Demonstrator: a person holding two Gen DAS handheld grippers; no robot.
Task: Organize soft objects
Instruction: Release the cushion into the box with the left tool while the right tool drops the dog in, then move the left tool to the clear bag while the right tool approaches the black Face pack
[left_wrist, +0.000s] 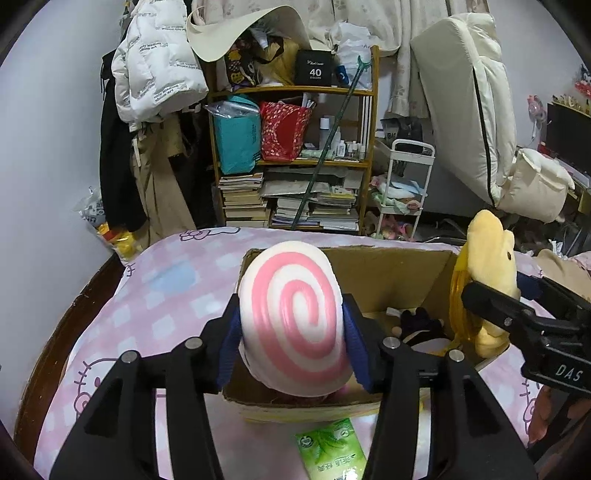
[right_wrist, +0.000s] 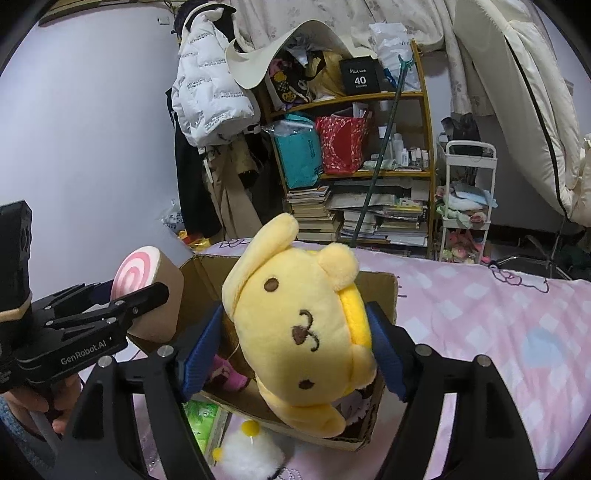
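My left gripper (left_wrist: 293, 332) is shut on a pink-and-white swirl roll cushion (left_wrist: 295, 314) and holds it over the near left part of an open cardboard box (left_wrist: 388, 273) on the bed. My right gripper (right_wrist: 295, 347) is shut on a yellow plush dog (right_wrist: 299, 332) and holds it above the same box (right_wrist: 380, 288). The dog also shows at the right in the left wrist view (left_wrist: 487, 266). The cushion with its brown side shows at the left in the right wrist view (right_wrist: 147, 288). A dark plush toy (left_wrist: 421, 325) lies inside the box.
The box sits on a pink checked bedspread (left_wrist: 166, 295). A green tissue pack (left_wrist: 332, 450) lies in front of the box. A white fluffy toy with yellow balls (right_wrist: 251, 450) lies by the box. A cluttered bookshelf (left_wrist: 295, 147) and white cart (left_wrist: 406, 184) stand beyond the bed.
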